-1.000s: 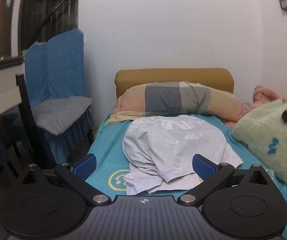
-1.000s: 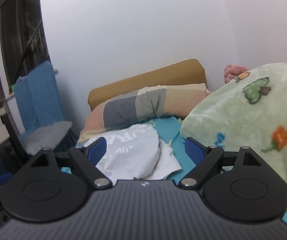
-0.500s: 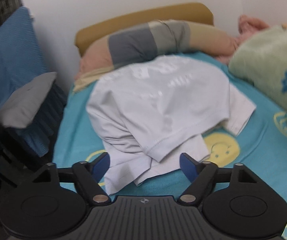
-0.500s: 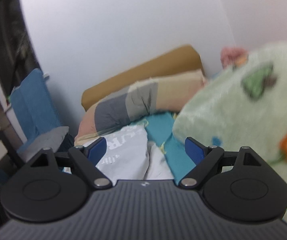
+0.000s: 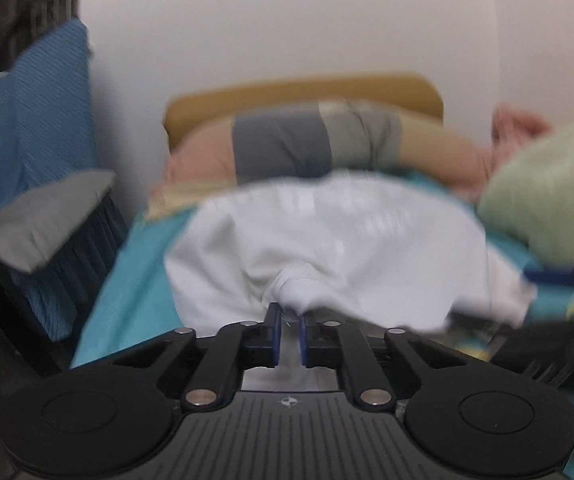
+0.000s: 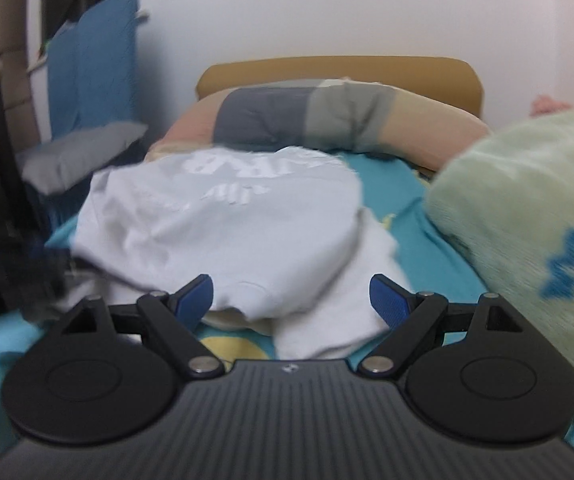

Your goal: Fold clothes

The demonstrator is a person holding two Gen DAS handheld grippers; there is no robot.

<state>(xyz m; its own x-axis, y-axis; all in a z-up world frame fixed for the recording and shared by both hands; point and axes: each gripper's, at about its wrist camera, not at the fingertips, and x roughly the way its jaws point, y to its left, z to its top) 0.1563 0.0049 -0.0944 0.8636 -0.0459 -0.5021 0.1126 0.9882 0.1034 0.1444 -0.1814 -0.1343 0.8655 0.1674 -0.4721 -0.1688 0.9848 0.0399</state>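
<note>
L gripper (image 5: 287, 326), spread wide half a sec ago, now pinches the near hem of the white tee (image 6: 223, 232) lying below the striped pillow (image 6: 327, 120), R gripper (image 6: 291, 300) gaping just over same hem w/o contact, so fold prob starting.

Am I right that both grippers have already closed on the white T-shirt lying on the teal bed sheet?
Not quite: only the left gripper is shut on the white T-shirt. The right wrist view shows the right gripper open, its fingers apart over the shirt on the teal bed sheet.
</note>
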